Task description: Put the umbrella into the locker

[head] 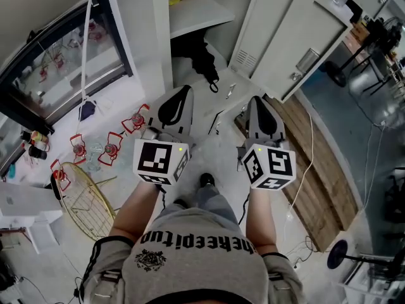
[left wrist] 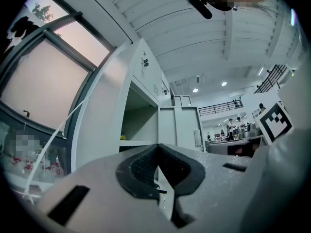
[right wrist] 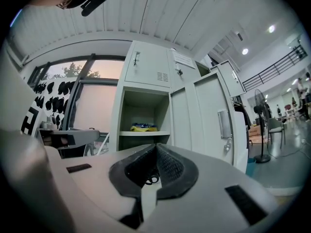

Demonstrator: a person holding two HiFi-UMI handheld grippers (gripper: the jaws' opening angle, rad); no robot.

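Observation:
The black folded umbrella (head: 204,59) lies in the lower compartment of the open grey locker (head: 190,18), its hooked handle (head: 214,86) poking out at the front. My left gripper (head: 185,90) and right gripper (head: 254,101) are held side by side, short of the locker and pointing at it. Both are shut, with nothing between the jaws. In the left gripper view the left gripper (left wrist: 156,148) faces the locker's open side (left wrist: 138,125). In the right gripper view the right gripper (right wrist: 156,147) faces the shelf (right wrist: 144,133), and a bit of the umbrella's handle (right wrist: 151,180) shows below the pads.
The locker door (head: 288,40) stands open at the right. A yellow and blue item (right wrist: 144,127) lies on the shelf. Red wire stands (head: 111,147) and a gold wire basket (head: 85,198) sit on the floor at the left. A wooden board (head: 323,182) and a white cable (head: 308,163) lie at the right.

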